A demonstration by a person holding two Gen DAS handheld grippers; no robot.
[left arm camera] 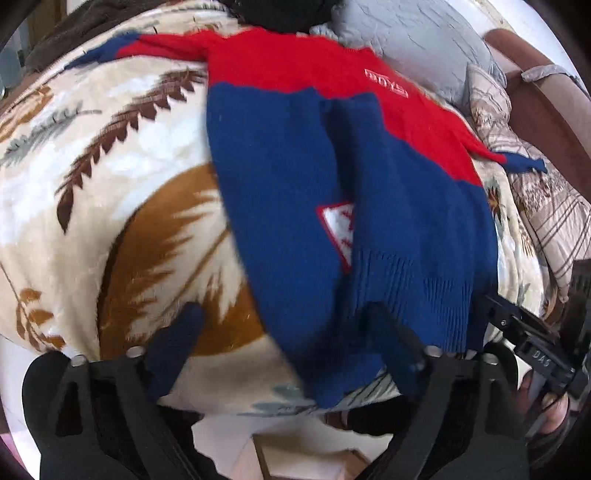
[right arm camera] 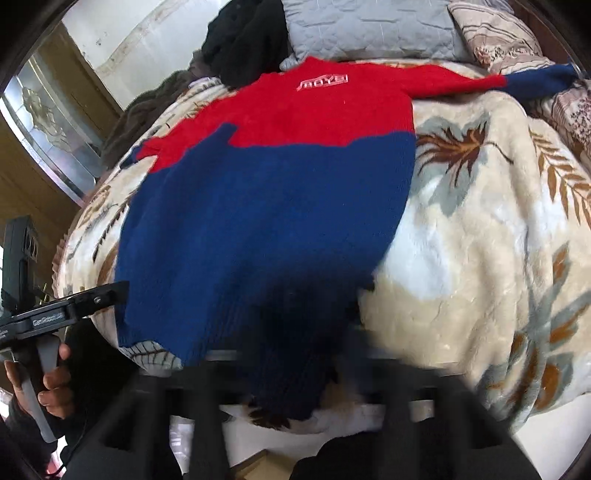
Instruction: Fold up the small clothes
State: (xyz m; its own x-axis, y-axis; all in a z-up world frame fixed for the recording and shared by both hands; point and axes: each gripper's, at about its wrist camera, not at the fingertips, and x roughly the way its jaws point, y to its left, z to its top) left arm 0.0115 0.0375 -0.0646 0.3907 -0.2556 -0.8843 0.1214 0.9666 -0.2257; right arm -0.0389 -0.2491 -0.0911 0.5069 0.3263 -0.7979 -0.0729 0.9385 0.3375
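Sweater (left arm camera: 332, 184), red above and blue below, spread flat on a leaf-patterned blanket (left arm camera: 110, 166), sleeves out to both sides. Left gripper (left arm camera: 284, 332) spread wide at the hem's left corner, gripping nothing. Right gripper (right arm camera: 295, 369) blurred at the hem's other corner; grip impossible to tell. Probably the opening step: pinching both hem corners, then lifting toward the collar.

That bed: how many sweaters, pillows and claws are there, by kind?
Red-and-blue sweater: 1
Pillows: 2, one grey quilted, one patterned
Claws: 2, left claw, right claw
Total: 5
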